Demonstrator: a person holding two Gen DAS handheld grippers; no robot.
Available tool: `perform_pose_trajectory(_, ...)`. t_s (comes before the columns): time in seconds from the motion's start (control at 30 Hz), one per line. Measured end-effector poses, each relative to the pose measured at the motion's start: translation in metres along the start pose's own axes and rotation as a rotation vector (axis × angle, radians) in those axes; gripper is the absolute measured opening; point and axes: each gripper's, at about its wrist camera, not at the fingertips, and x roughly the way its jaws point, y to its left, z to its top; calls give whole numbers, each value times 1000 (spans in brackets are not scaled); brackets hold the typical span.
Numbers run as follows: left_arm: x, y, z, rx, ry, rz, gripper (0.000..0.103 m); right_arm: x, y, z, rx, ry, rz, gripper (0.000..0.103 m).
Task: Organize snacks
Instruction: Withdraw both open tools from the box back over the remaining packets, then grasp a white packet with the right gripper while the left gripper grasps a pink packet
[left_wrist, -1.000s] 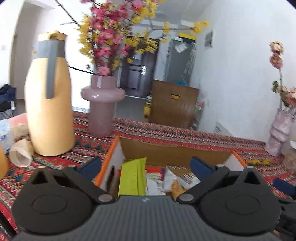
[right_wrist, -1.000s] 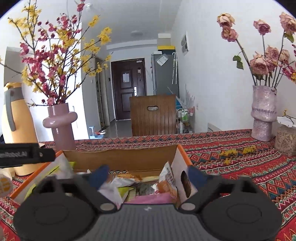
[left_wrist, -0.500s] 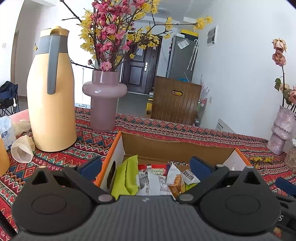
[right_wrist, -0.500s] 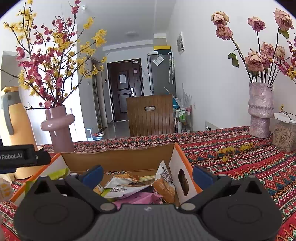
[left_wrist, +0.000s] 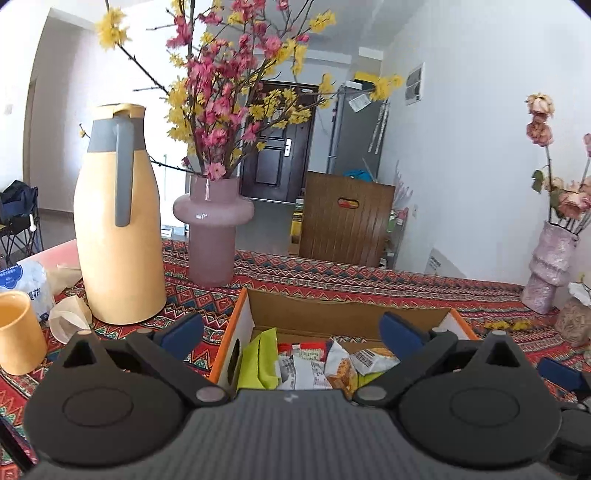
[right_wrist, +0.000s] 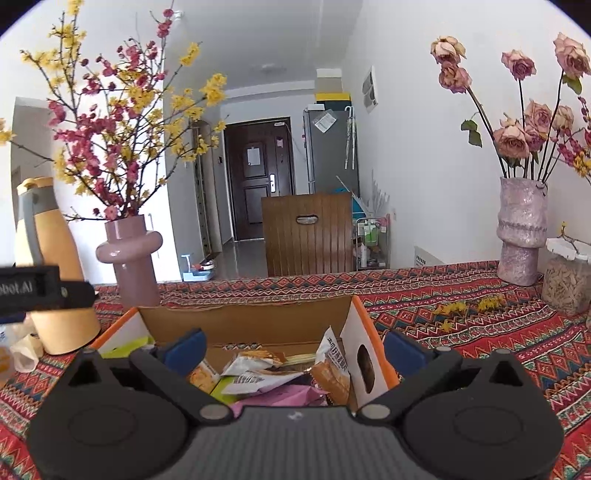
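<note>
Both grippers, left (left_wrist: 290, 332) and right (right_wrist: 293, 345), are held spread wide and empty. The snacks (right_wrist: 273, 373) lie in the box (left_wrist: 343, 314) just ahead, between the jaws. One packet is best singled out and approached squarely.

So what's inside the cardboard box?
The cardboard box holds loose snack packets: a lime green packet against its left wall, white and orange wrappers, and a pink packet. Whatever lies beneath them is hidden.
</note>
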Motion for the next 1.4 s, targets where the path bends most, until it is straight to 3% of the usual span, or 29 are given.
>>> perform_pose_trajectory(0.37, -26, 24, -27, 75, 83, -24, 103, -41, 7, -19, -52, 80, 44, 103)
perform_pose_trajectory(0.57, -21, 45, -60, 126, 178, 11, 103, -38, 15, -45, -108, 197, 57, 103)
perform_pose_trajectory(0.77, -7, 67, -84, 94, 256, 22, 103, -19, 30, -64, -148, 321, 71, 103)
perform_pose_trajectory(1.1, 9, 82, -98, 34, 283, -3, 103, 21, 52, -68, -166, 440, 49, 103)
perform_pose_trajectory(1.4, 5, 87, -100, 3, 271, -13, 103, 38, 59, -69, -138, 471, 69, 103)
